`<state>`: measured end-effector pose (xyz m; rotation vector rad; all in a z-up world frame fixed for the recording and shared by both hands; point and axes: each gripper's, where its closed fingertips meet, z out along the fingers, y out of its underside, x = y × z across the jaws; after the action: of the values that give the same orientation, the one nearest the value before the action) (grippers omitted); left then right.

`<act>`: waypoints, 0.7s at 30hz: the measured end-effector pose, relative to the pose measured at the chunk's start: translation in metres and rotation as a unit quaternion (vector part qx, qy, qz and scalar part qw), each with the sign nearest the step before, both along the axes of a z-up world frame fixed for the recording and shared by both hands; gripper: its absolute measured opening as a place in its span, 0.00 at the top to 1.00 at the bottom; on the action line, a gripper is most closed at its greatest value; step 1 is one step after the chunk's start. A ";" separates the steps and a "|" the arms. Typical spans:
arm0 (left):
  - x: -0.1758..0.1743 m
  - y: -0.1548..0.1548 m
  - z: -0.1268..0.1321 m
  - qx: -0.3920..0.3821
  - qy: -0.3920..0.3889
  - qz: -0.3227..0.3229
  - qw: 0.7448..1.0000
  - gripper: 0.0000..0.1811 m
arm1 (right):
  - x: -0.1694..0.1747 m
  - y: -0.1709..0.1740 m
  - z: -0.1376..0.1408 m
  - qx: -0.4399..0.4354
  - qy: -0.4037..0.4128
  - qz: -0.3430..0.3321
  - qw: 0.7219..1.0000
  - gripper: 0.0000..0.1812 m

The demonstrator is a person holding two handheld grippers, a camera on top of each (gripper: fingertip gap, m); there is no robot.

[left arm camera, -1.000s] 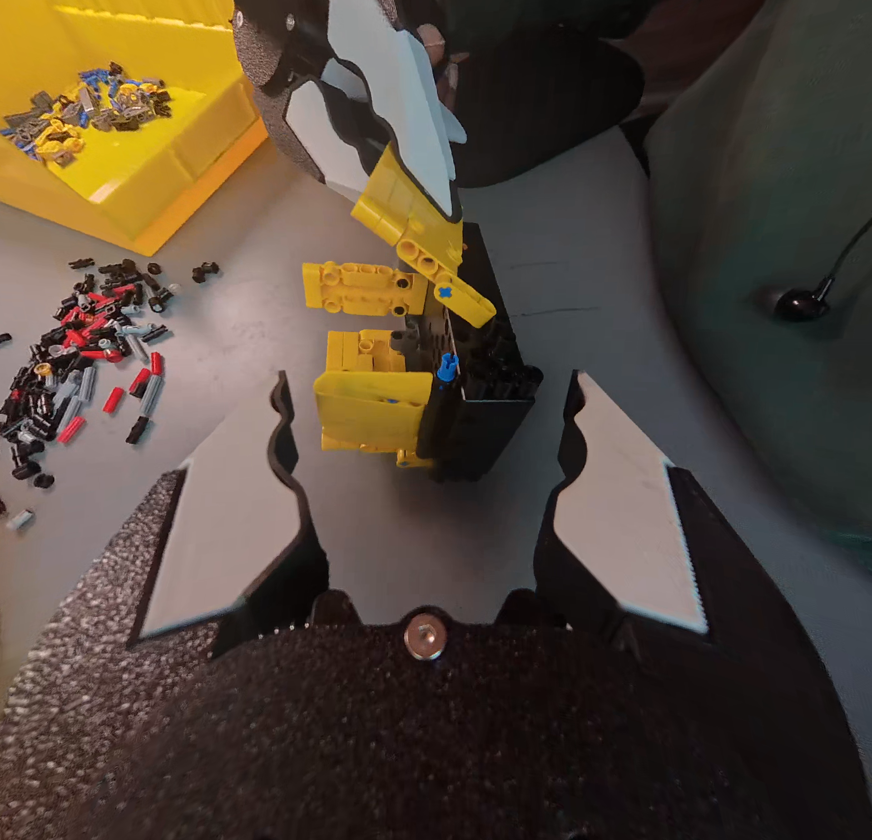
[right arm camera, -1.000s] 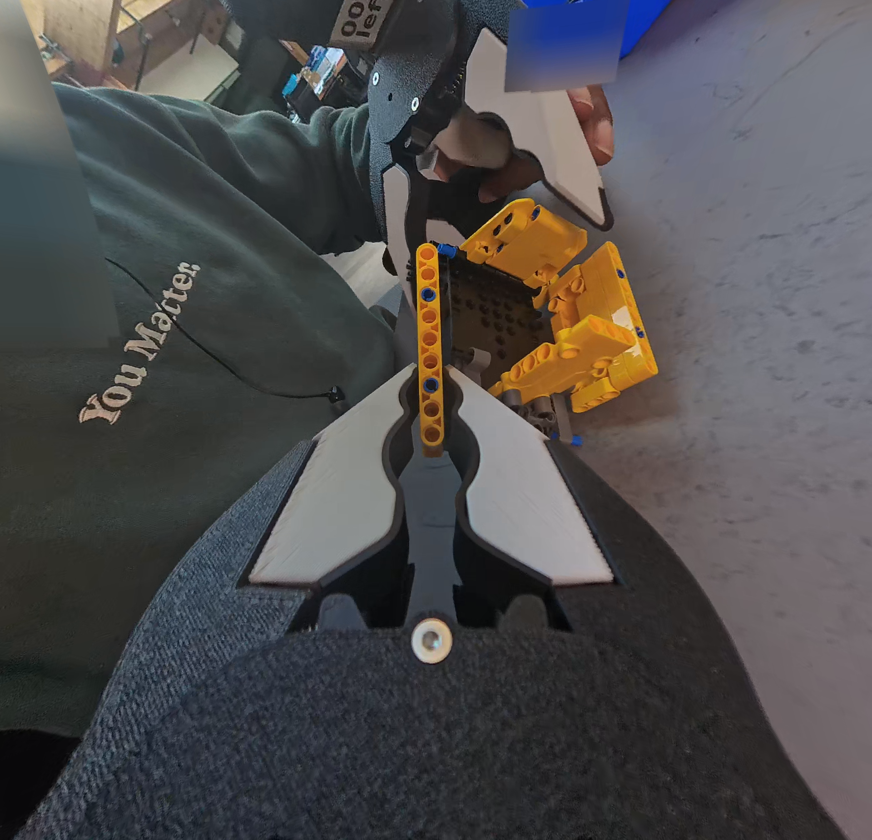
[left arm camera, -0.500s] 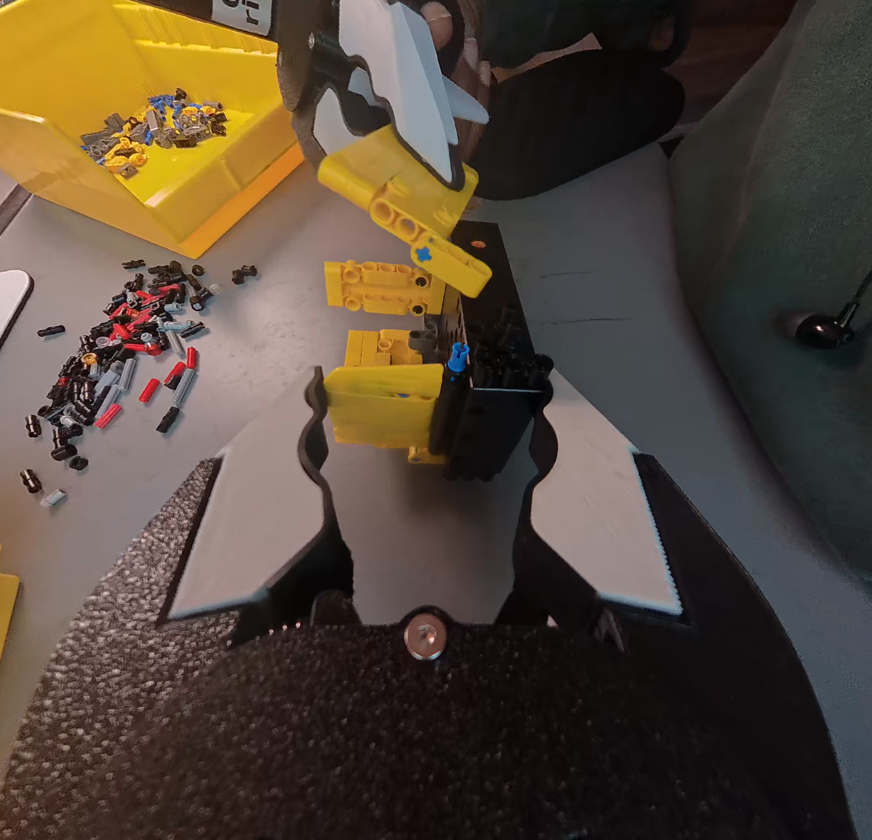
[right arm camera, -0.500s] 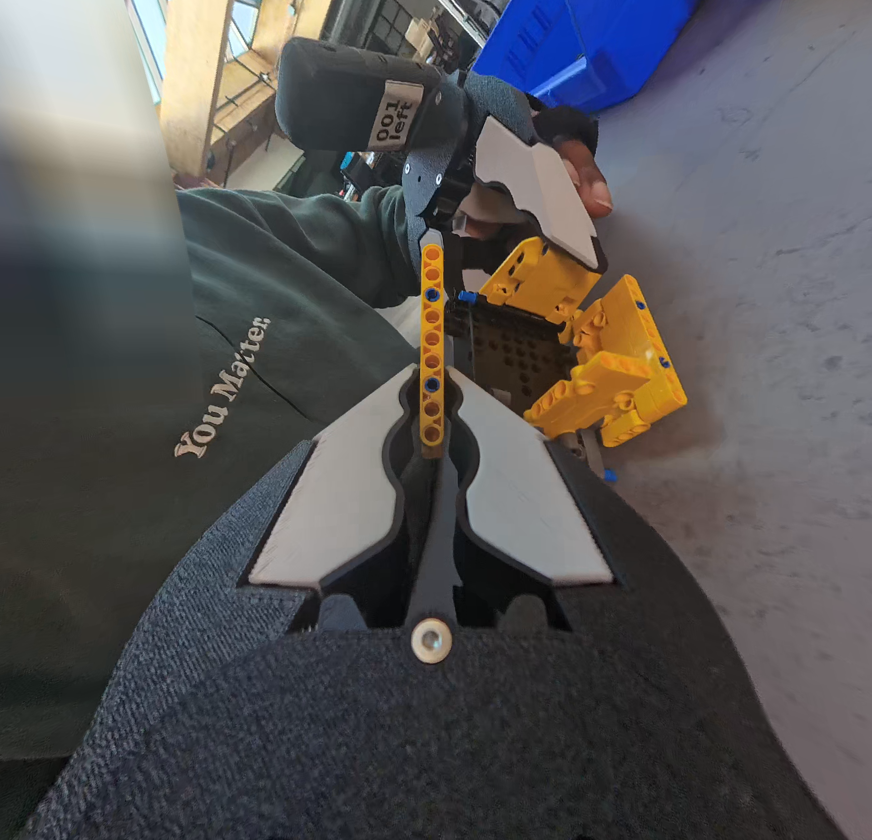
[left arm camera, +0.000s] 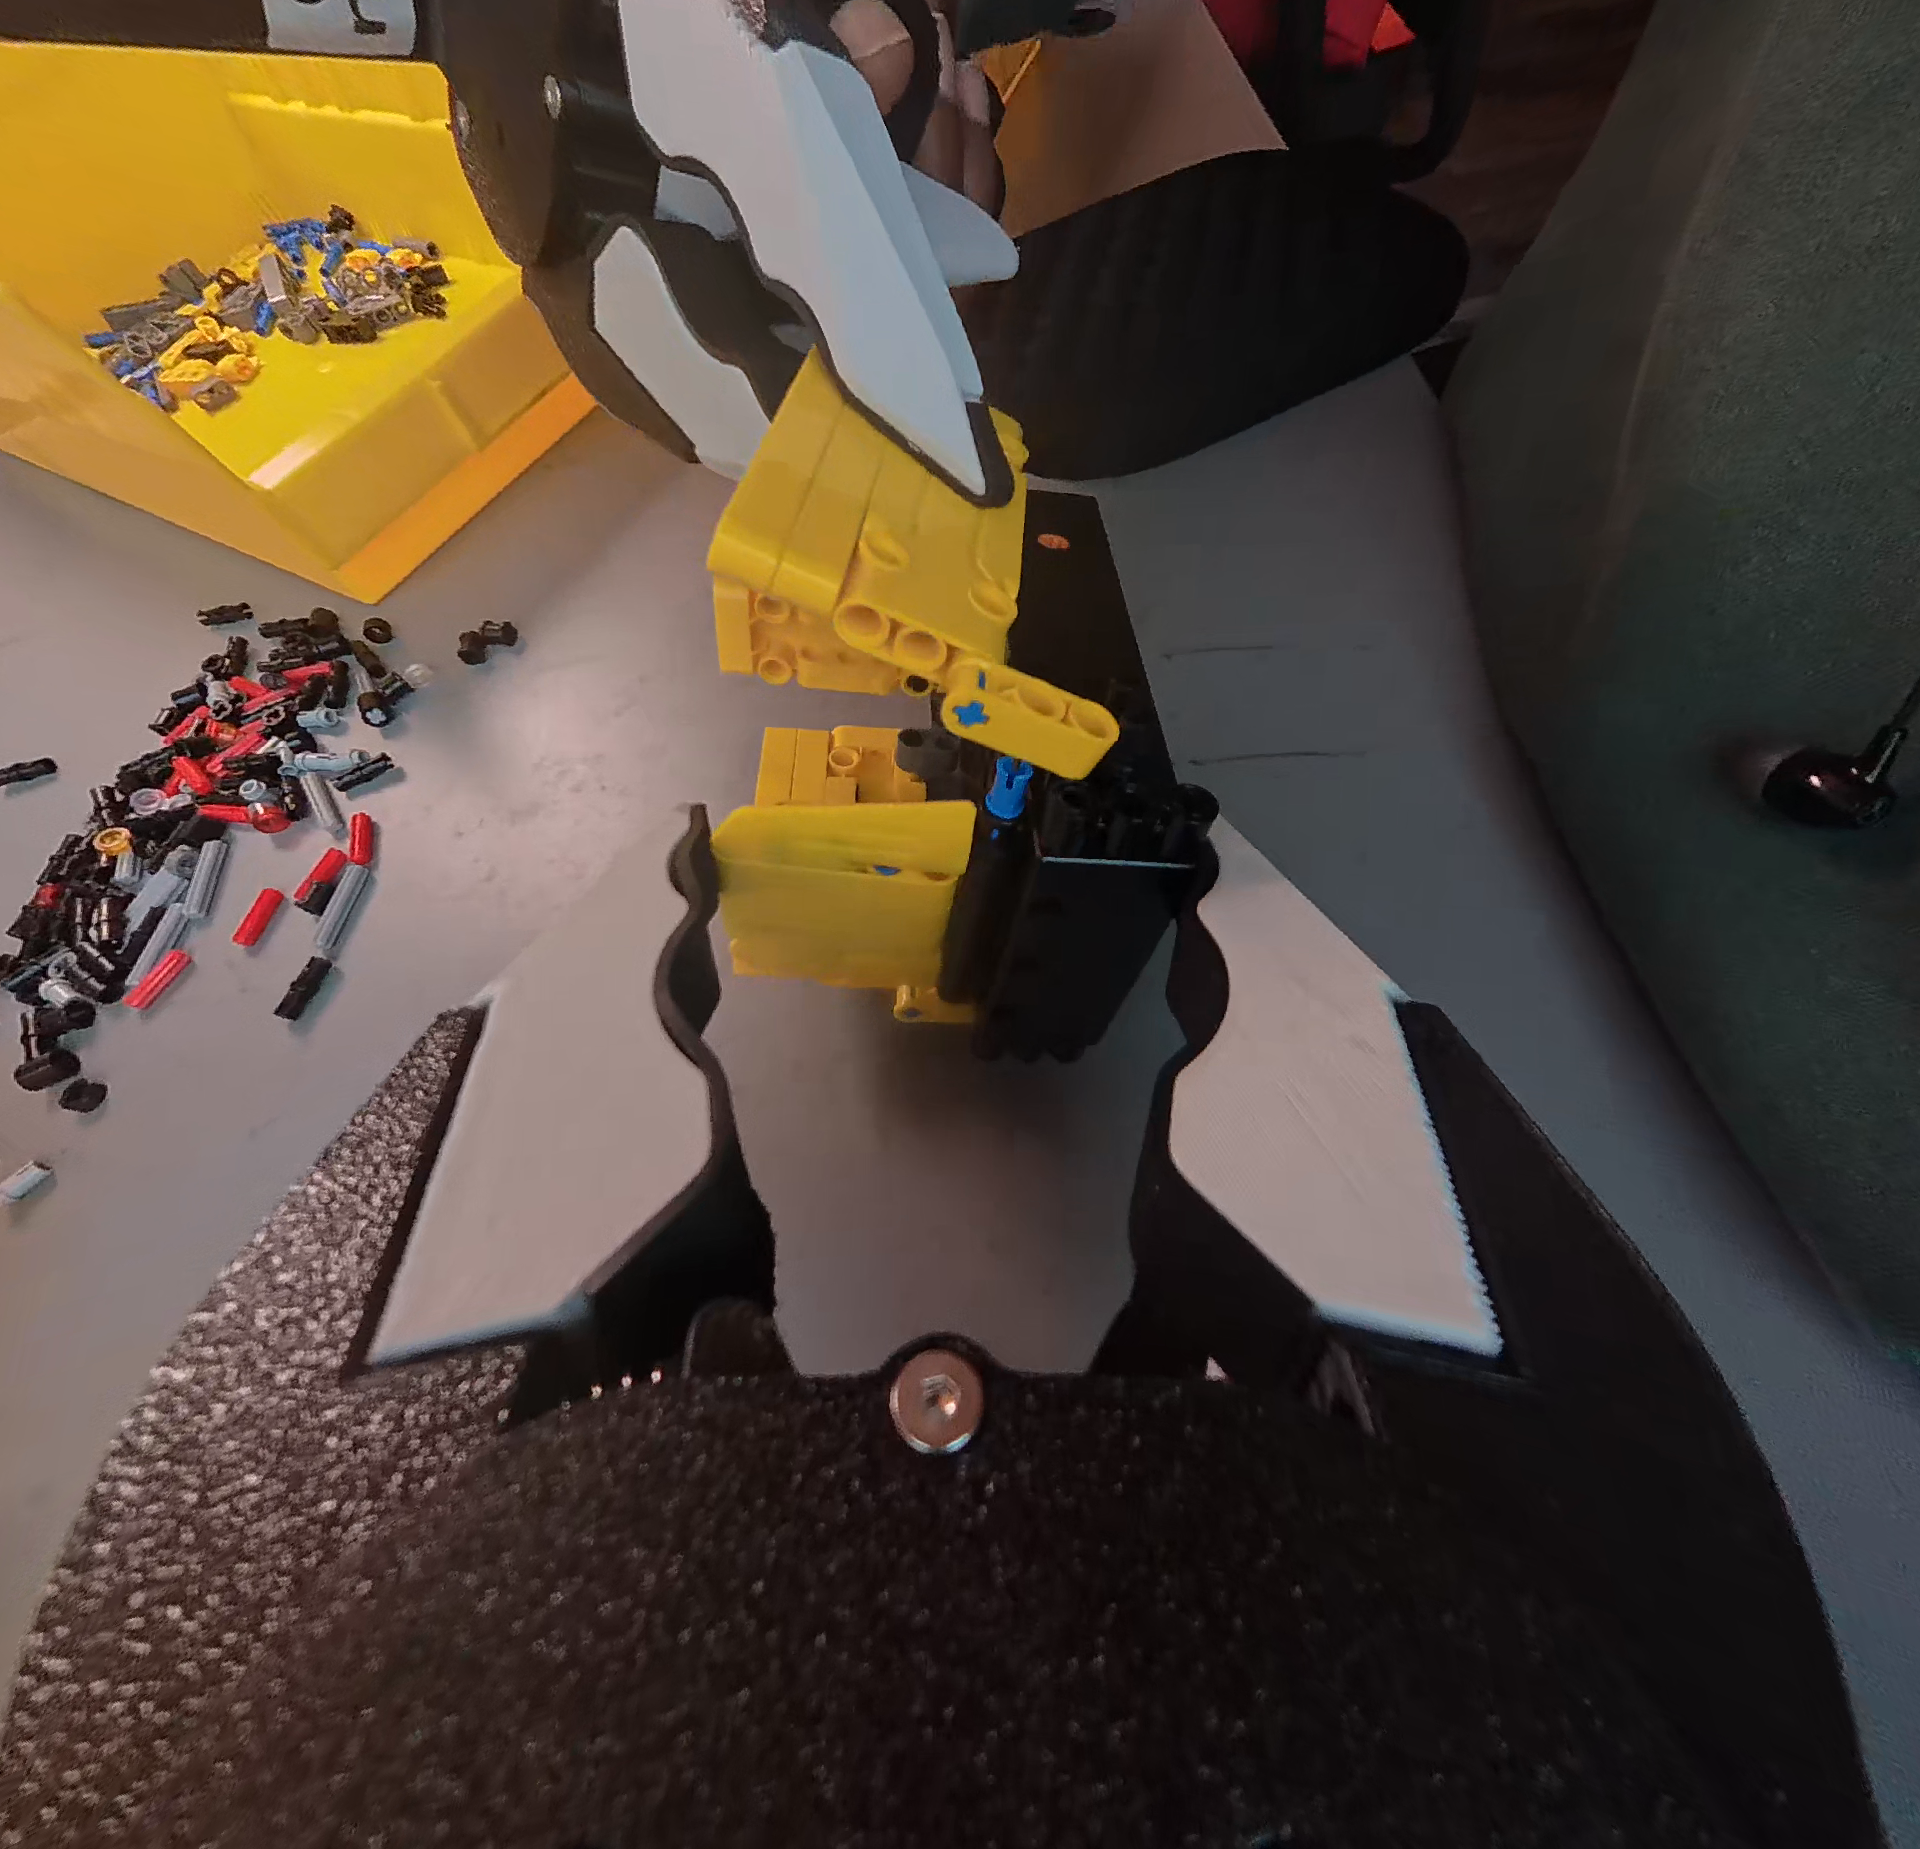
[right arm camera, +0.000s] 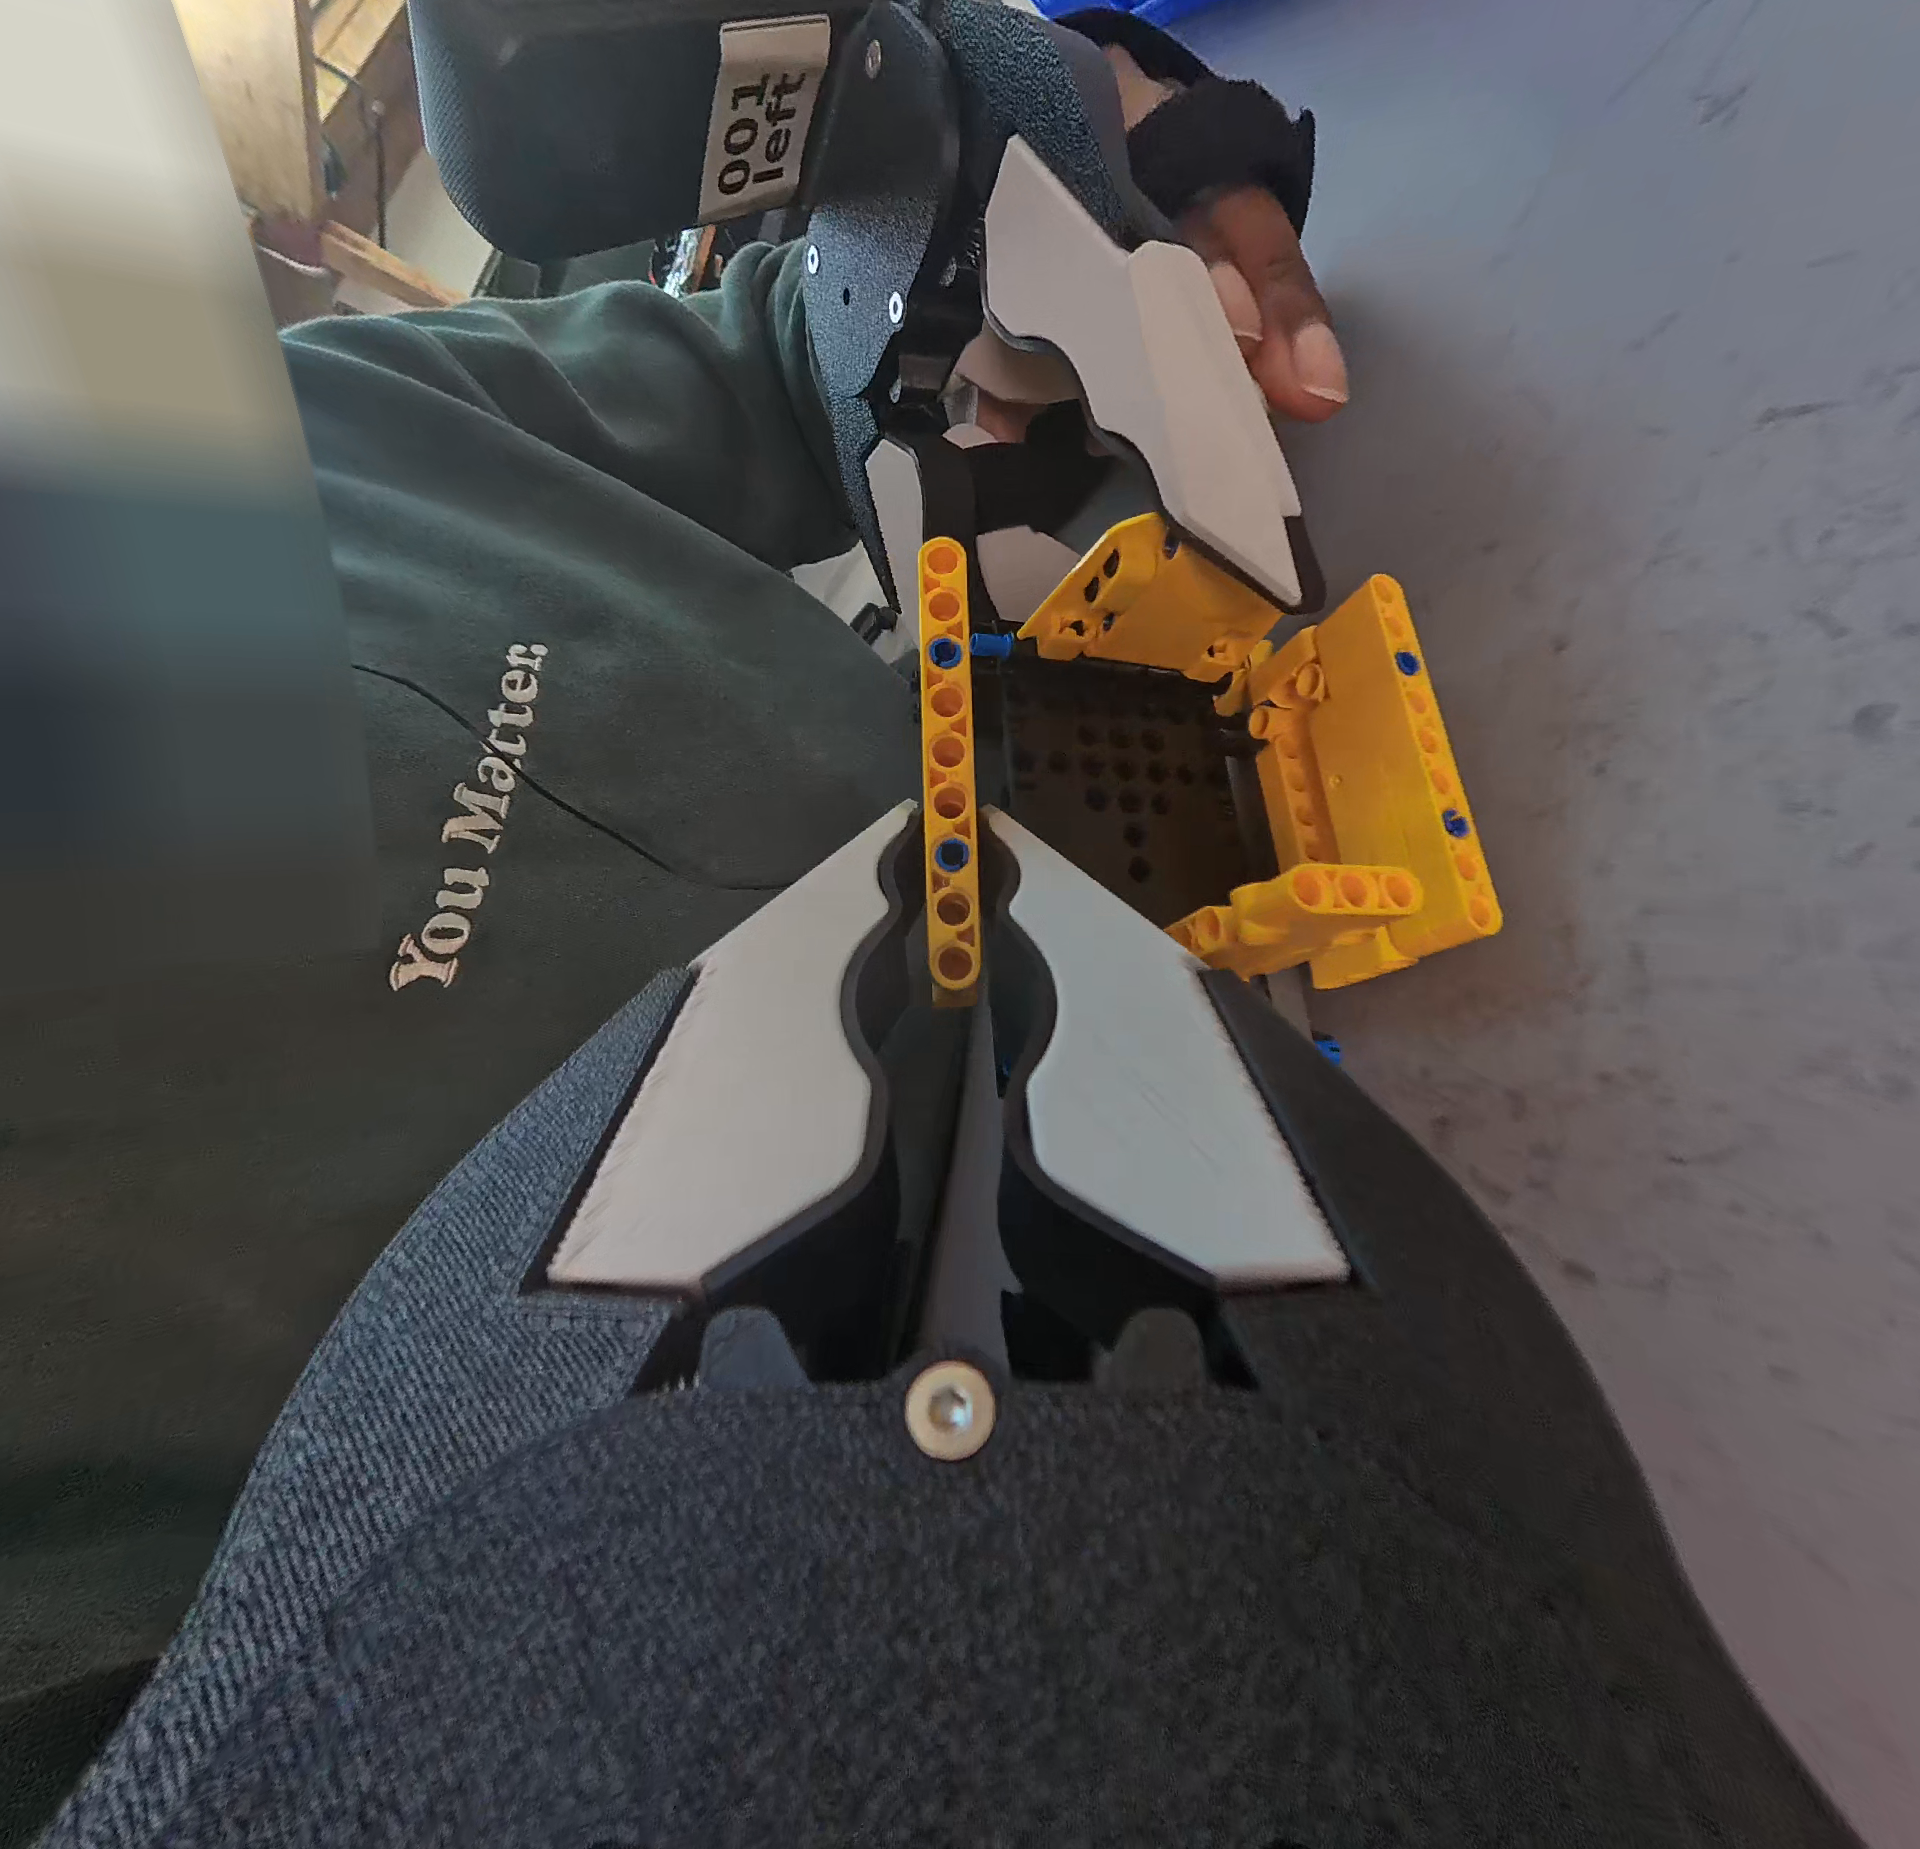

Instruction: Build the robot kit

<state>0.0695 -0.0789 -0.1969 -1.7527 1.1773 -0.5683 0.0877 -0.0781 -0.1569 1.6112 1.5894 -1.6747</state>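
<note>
Yellow-and-black plastic brick assembly (left arm camera: pixel 1081 916): a black pin-holed block with yellow panels, standing on the grey bench (left arm camera: pixel 582 719) at 12 o'clock from my left gripper (left arm camera: pixel 940 854).
Left fingers: set against both flanks, yellow panel on one side and black block on the other; it looks gripped.
Right gripper (right arm camera: pixel 951 843): fingers clamped on a long yellow holed plastic beam (right arm camera: pixel 948 698), just beside the block; contact unclear.
Loose red, grey and black pins (left arm camera: pixel 177 812): 9 o'clock.
Yellow plastic parts bin (left arm camera: pixel 156 189): 10 o'clock.
</note>
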 end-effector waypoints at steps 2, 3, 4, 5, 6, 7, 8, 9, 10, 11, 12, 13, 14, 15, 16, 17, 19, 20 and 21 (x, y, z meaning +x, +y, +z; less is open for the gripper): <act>0.000 0.000 0.000 -0.002 -0.001 -0.002 1.000 0.52 | 0.000 0.001 -0.001 0.010 -0.003 0.004 1.000 0.96; 0.000 0.000 0.000 -0.004 -0.002 -0.003 1.000 0.52 | -0.001 0.001 -0.002 0.013 -0.004 0.006 1.000 0.96; 0.001 0.000 0.000 -0.006 -0.003 -0.005 1.000 0.52 | -0.001 0.002 -0.002 0.015 -0.006 0.007 1.000 0.96; 0.001 0.000 0.000 -0.008 -0.004 -0.006 1.000 0.52 | -0.001 0.002 -0.002 0.018 -0.011 0.009 1.000 0.96; 0.001 0.000 0.000 -0.010 -0.004 -0.008 1.000 0.52 | -0.001 0.003 -0.004 0.022 -0.017 0.011 1.000 0.96; 0.002 0.001 -0.001 -0.012 -0.005 -0.010 1.000 0.52 | -0.002 0.004 -0.005 0.023 -0.024 0.013 0.999 0.96; 0.002 0.001 -0.001 -0.014 -0.006 -0.011 1.000 0.52 | -0.002 0.005 -0.006 0.024 -0.032 0.015 0.999 0.96; 0.002 0.001 -0.001 -0.016 -0.007 -0.012 1.000 0.52 | -0.002 0.005 -0.008 0.025 -0.042 0.017 0.999 0.95; 0.003 0.001 -0.001 -0.016 -0.007 -0.012 1.000 0.52 | -0.002 0.006 -0.010 0.027 -0.051 0.018 0.998 0.95; 0.003 0.001 -0.001 -0.017 -0.007 -0.013 1.000 0.52 | -0.002 0.006 -0.010 0.026 -0.058 0.019 0.998 0.95; 0.003 0.001 -0.001 -0.018 -0.007 -0.013 1.000 0.51 | -0.003 0.007 -0.010 0.025 -0.065 0.018 0.997 0.95; 0.003 0.001 -0.001 -0.020 -0.007 -0.013 1.000 0.51 | -0.003 0.007 -0.010 0.025 -0.072 0.019 0.997 0.95; 0.003 0.001 -0.001 -0.021 -0.008 -0.012 1.000 0.51 | -0.003 0.007 -0.011 0.027 -0.077 0.020 0.996 0.95; 0.003 0.001 -0.001 -0.023 -0.009 -0.011 1.000 0.51 | -0.003 0.007 -0.010 0.029 -0.081 0.022 0.996 0.95; 0.003 0.001 -0.001 -0.025 -0.011 -0.010 1.000 0.51 | -0.003 0.007 -0.010 0.033 -0.083 0.024 0.996 0.95; 0.002 0.001 0.000 -0.025 -0.014 -0.009 1.000 0.51 | -0.004 0.008 -0.009 0.036 -0.084 0.024 0.995 0.95; 0.000 0.001 0.008 -0.022 -0.029 -0.006 0.999 0.50 | -0.004 0.008 -0.009 0.042 -0.085 0.027 0.995 0.95; -0.002 0.000 0.012 -0.021 -0.035 -0.005 0.999 0.50 | -0.004 0.008 -0.008 0.043 -0.085 0.029 0.995 0.95; -0.004 -0.002 0.017 -0.021 -0.038 -0.004 0.999 0.51 | -0.004 0.008 -0.008 0.044 -0.085 0.029 0.995 0.95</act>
<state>0.0657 -0.0806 -0.1802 -1.7464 1.1283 -0.6632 0.0835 -0.0703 -0.1652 1.6834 1.6285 -1.4162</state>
